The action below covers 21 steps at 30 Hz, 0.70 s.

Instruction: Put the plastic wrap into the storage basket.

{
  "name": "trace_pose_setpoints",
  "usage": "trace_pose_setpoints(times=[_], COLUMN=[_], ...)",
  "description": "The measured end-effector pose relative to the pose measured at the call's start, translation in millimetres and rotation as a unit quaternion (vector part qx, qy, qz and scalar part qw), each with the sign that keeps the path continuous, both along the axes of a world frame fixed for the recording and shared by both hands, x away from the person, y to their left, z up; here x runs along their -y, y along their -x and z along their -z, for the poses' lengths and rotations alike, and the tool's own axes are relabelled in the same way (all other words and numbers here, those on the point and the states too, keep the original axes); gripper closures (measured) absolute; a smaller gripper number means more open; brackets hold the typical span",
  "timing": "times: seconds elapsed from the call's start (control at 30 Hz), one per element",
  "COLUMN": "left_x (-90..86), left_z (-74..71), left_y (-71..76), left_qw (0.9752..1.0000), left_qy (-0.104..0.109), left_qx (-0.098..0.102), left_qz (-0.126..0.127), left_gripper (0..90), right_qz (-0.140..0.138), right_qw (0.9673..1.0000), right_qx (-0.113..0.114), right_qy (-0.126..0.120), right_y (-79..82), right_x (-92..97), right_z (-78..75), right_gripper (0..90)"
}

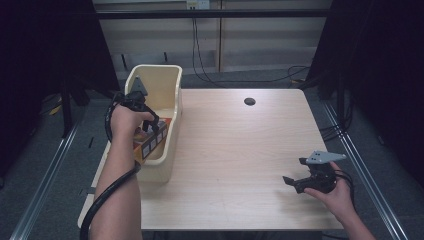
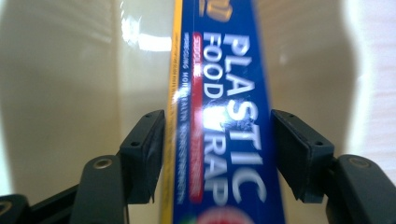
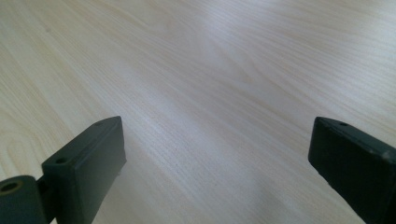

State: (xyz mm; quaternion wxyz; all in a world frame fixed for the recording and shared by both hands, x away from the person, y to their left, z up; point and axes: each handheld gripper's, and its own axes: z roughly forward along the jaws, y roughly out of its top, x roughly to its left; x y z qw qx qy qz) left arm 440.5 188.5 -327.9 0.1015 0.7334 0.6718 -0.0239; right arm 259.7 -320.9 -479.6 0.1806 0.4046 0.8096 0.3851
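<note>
Two tools were at work over the pale wooden worktop (image 1: pixel 235 150), which took up the middle of the high view. At its left edge sat a cream plastic bin (image 1: pixel 159 80), and inside it, toward the lower end, lay a long box of plastic food wrap (image 1: pixel 152 142). My reading was that the placing was all but finished: the box was already down in the bin, and what remained was letting go and drawing the hand out.

The left tool (image 1: pixel 150 122) reached down into the bin from the left of the frame. In the left gripper view its jaws stood on either side of the blue box (image 2: pixel 224 140); the pad at the left lay against the yellow edge, while a thin gap showed at the right pad, so the hold looked slack, no longer a firm clamp.

The right tool (image 1: pixel 295 182) hung at the lower right, jaws spread wide over bare wood, holding nothing.
</note>
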Motion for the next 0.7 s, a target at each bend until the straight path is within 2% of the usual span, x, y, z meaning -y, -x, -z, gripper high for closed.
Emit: trace_pose_setpoints(times=[0.13, 0.23, 0.4, 0.6, 0.7], left_x=[-0.8, -0.3, 3.1, 10.2, 14.0], left_z=[-13.6, -18.7, -26.6, -34.8, -37.1], left_y=[0.6, 1.4, 2.0, 3.7, 4.5], left_qw=[0.9998, 0.9997, 0.9990, 0.9977, 0.9969], left_qy=[0.006, 0.004, 0.013, 0.025, 0.029], left_qx=[0.017, 0.025, 0.043, 0.063, 0.072], left_qz=[-0.006, -0.004, -0.004, 0.003, 0.015], left_gripper=[37.2, 36.0, 33.0, 30.1, 28.9], right_qz=[0.000, -0.002, -0.003, -0.004, -0.002], right_qw=[1.0000, 1.0000, 1.0000, 1.0000, 1.0000], right_qx=[-0.001, 0.001, 0.001, 0.003, 0.002], right_qy=[0.000, -0.001, -0.002, -0.001, 0.001], right_y=[0.0, -0.1, 0.1, -0.4, -0.3], right_x=[-0.8, -0.7, -0.8, -0.5, -1.5], right_z=[0.1, 0.0, -0.1, -0.6, -0.7], right_gripper=[3.8, 3.8, 3.8, 3.9, 3.9])
